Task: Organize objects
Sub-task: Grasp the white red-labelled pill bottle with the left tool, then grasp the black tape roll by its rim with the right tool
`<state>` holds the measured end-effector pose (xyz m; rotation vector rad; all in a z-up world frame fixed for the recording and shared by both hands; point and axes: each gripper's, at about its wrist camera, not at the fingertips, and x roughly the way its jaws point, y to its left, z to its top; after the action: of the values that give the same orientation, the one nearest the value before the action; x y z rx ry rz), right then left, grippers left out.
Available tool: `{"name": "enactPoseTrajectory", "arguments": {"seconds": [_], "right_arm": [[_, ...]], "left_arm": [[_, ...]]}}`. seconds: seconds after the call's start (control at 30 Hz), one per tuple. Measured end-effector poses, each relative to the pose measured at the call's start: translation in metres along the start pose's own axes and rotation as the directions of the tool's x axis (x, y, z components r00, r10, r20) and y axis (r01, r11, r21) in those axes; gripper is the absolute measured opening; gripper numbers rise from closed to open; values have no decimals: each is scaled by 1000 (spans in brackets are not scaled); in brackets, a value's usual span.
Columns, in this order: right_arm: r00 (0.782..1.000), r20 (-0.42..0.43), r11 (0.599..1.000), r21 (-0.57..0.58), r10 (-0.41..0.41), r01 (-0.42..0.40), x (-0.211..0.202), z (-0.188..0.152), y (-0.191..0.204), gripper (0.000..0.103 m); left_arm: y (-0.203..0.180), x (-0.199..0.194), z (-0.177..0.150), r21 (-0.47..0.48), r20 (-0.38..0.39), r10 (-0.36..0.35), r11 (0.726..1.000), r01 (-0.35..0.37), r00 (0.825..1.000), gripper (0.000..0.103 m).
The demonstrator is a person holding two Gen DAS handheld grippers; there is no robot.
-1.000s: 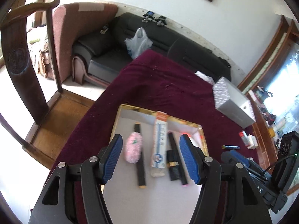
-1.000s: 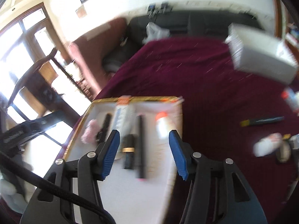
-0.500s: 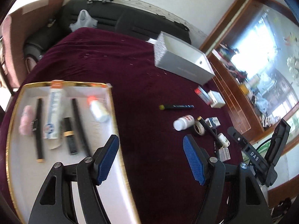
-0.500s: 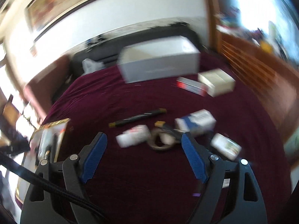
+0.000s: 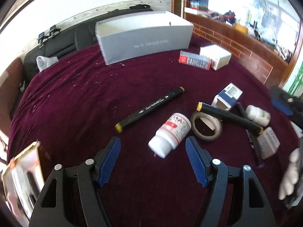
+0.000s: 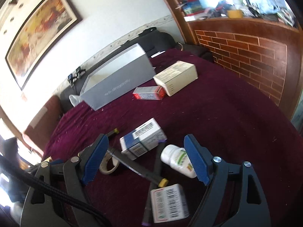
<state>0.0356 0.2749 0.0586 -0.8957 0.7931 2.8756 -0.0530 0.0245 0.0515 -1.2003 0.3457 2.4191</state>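
Jaws spread wide on both sides, gripping nothing. Left gripper [image 5: 152, 162] poised over the maroon cloth [image 5: 79, 94], with a white pill bottle [image 5: 170, 134] on its side just ahead of the gap, nearer the right-hand pad. Beyond that bottle, touching or nearly so, a roll of tape [image 5: 206, 125]; farther ahead and to the left of centre, a black marker [image 5: 150, 109] with yellow ends, lying apart from the rest. Across the tape's far rim, a second black marker [image 5: 229, 117]. Well ahead of the jaws, an open grey box [image 5: 145, 39]; low at the left edge, blurred, a corner of the gold-rimmed tray [image 5: 20, 162].

Right gripper [image 6: 146, 158] wide open too, over a cluster: blue-and-white carton [image 6: 143, 141] ahead between the pads, small white bottle [image 6: 179, 160] close against the right-hand pad, barcoded box [image 6: 168, 202] nearer the camera below the gap. Farther ahead, a red carton [image 6: 148, 93] touching a cream box [image 6: 176, 77].
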Motion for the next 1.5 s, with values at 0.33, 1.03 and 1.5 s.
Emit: {"name": "enactPoseTrajectory", "arguments": {"seconds": [0.33, 1.03, 1.5], "right_arm": [[998, -43, 996, 86, 42, -38, 4, 3, -20, 82], [937, -275, 972, -29, 216, -232, 20, -17, 34, 82], [873, -480, 904, -405, -83, -137, 110, -42, 124, 48]], "left_arm": [[-21, 51, 19, 54, -56, 1, 999, 2, 998, 63], [5, -67, -69, -181, 27, -95, 979, 98, 995, 30], [57, -107, -122, -325, 87, -109, 936, 132, 990, 31]]}}
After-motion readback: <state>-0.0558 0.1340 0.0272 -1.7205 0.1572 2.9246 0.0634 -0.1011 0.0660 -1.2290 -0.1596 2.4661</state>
